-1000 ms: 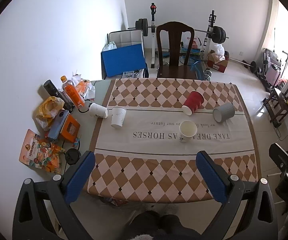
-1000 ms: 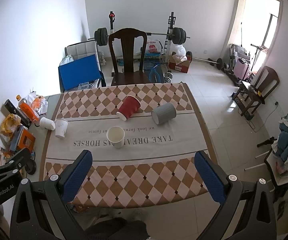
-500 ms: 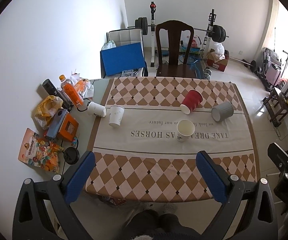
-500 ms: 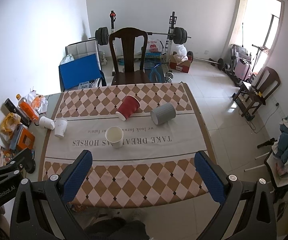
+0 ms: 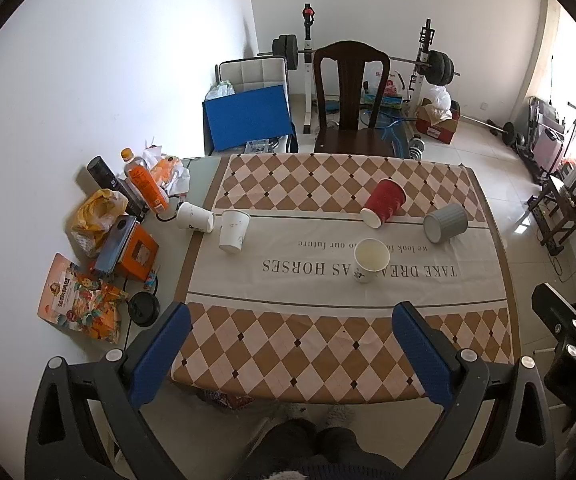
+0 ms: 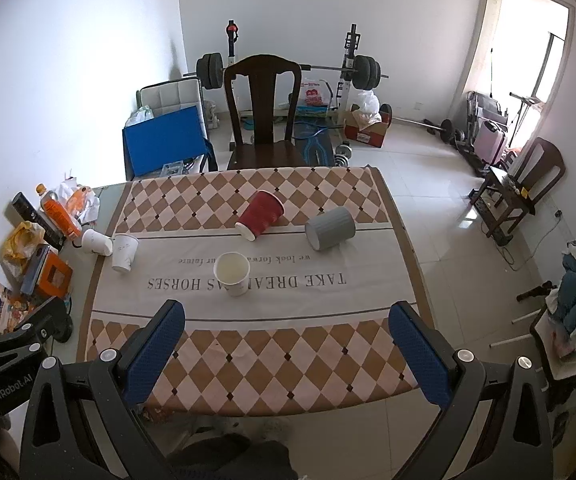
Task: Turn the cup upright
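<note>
Well, scanning from the table's nine-o'clock edge: a white cup lies on its side just off the checked cloth, beside an inverted paper cup. Near the centre a white paper cup stands upright, mouth open. At its one o'clock a red cup lies tipped over; toward three o'clock, a grey ribbed cup is on its side too. The left gripper and right gripper both hover over the near edge, fingers spread wide, holding nothing.
</note>
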Demonstrator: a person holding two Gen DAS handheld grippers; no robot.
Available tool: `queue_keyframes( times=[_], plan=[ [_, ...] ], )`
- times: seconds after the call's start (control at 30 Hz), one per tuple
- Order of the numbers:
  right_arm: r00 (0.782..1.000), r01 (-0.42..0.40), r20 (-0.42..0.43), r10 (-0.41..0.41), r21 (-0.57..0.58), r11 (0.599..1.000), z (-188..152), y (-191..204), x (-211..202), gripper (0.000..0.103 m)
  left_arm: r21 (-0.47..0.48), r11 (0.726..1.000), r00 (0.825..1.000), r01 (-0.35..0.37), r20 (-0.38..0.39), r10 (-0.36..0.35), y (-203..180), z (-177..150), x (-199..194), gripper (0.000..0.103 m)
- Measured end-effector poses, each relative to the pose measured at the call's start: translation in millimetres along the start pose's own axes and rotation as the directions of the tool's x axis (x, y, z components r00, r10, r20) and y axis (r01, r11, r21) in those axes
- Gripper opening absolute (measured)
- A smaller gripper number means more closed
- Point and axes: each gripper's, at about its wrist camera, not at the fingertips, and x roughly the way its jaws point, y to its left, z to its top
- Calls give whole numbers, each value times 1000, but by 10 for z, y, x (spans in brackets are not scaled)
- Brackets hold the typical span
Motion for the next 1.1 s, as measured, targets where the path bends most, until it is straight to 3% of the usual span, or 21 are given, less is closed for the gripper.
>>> queue_keyframes(
  times=[1.1],
  plan=[
    [1000, -6, 0, 6, -5, 1000, -18, 47, -6, 103, 2, 1000, 1000, 0, 0, 0, -8, -14, 16, 103]
  ],
)
